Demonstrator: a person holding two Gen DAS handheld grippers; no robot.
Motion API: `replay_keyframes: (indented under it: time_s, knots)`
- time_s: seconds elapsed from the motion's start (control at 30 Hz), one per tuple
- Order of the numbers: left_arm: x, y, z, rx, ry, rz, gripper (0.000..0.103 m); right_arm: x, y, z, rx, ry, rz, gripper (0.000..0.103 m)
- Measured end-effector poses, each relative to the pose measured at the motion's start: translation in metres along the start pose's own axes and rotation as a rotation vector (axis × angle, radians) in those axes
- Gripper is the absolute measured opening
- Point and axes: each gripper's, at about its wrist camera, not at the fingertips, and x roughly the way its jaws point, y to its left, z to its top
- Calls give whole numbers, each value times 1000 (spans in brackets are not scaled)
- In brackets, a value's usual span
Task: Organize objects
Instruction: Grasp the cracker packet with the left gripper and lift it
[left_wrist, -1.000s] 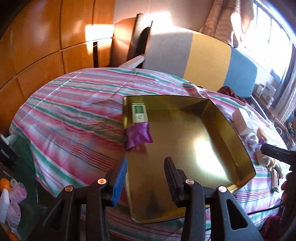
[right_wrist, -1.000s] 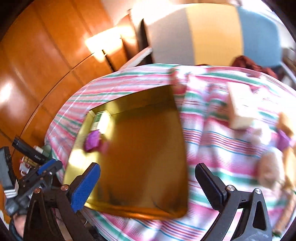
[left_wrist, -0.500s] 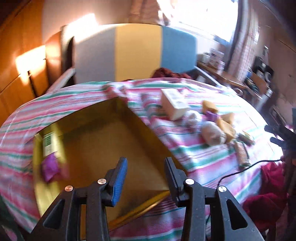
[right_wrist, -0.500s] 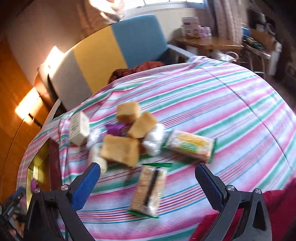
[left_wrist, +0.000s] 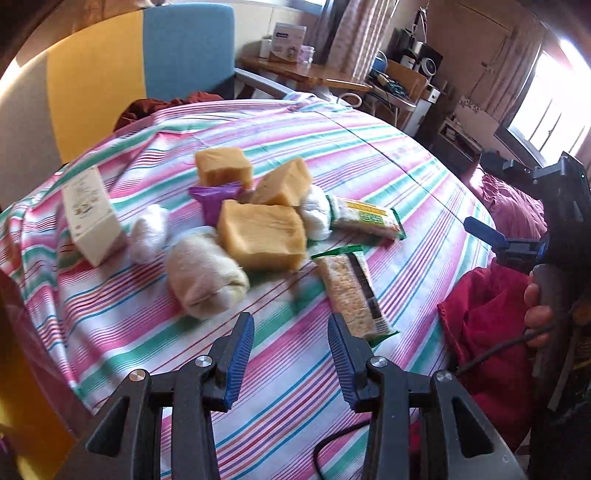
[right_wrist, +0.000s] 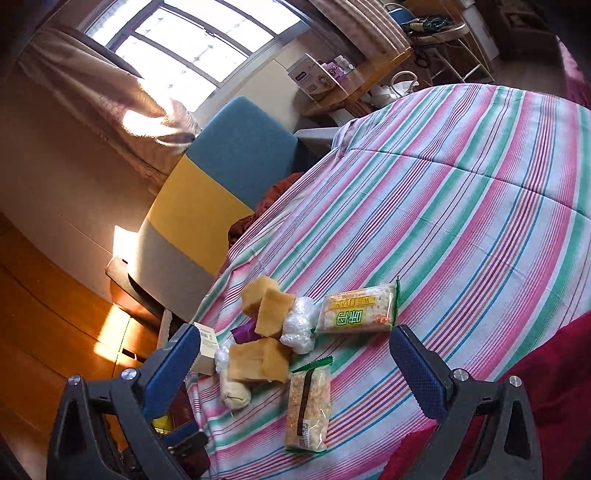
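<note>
A heap of items lies on the striped cloth (left_wrist: 369, 162): three tan sponge blocks (left_wrist: 260, 236), a purple wrapper (left_wrist: 214, 195), a white carton (left_wrist: 90, 214), plastic-wrapped white bundles (left_wrist: 316, 214), a beige roll (left_wrist: 203, 278) and two snack bars (left_wrist: 351, 295) (left_wrist: 364, 216). My left gripper (left_wrist: 290, 350) is open and empty, just in front of the beige roll and the nearer bar. My right gripper (right_wrist: 295, 362) is wide open and empty, with the heap (right_wrist: 273, 332) and the nearer bar (right_wrist: 308, 410) between its fingers in view. It also shows in the left wrist view (left_wrist: 491, 236).
A grey, yellow and blue chair back (right_wrist: 207, 210) stands behind the table. A red cloth (left_wrist: 487, 317) lies at the table's right edge. A wooden side table (left_wrist: 306, 70) with boxes stands beyond. The gold tray is out of view.
Both grippers have swung right, away from the gold tray to the heap of items. Both have stayed open and empty.
</note>
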Motion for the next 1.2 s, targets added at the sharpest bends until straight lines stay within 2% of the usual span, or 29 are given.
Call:
replay_keyframes:
  time_s: [0.2, 0.27, 0.37, 0.4, 0.47, 0.5, 0.53, 0.63, 0.97, 1.2]
  knots:
    - [48, -38, 19, 60, 89, -30, 42, 5, -2, -2, 2, 30, 35, 103]
    - [58, -52, 24, 88, 98, -33, 45, 5, -3, -2, 6, 33, 45, 103]
    - [75, -63, 27, 99, 135, -48, 58, 6, -4, -2, 15, 40, 53, 103]
    - [79, -64, 27, 98, 126, -29, 61, 7, -5, -2, 16, 43, 52, 103]
    - [91, -61, 28, 89, 141, 4, 60, 8, -5, -2, 15, 48, 47, 103]
    - [99, -56, 25, 61, 173, -4, 49, 8, -4, -2, 14, 50, 45, 103]
    - [97, -52, 20, 52, 147, 0, 42, 8, -4, -2, 13, 52, 44, 103]
    - [83, -42, 5, 46, 116, -19, 38, 9, -5, -2, 17, 60, 40, 103]
    - [16, 8, -73, -19, 34, 18, 38, 17, -1, -3, -14, 102, -3, 103]
    - [-19, 31, -118, -34, -26, 91, 38, 35, 12, -10, -109, 189, -86, 103]
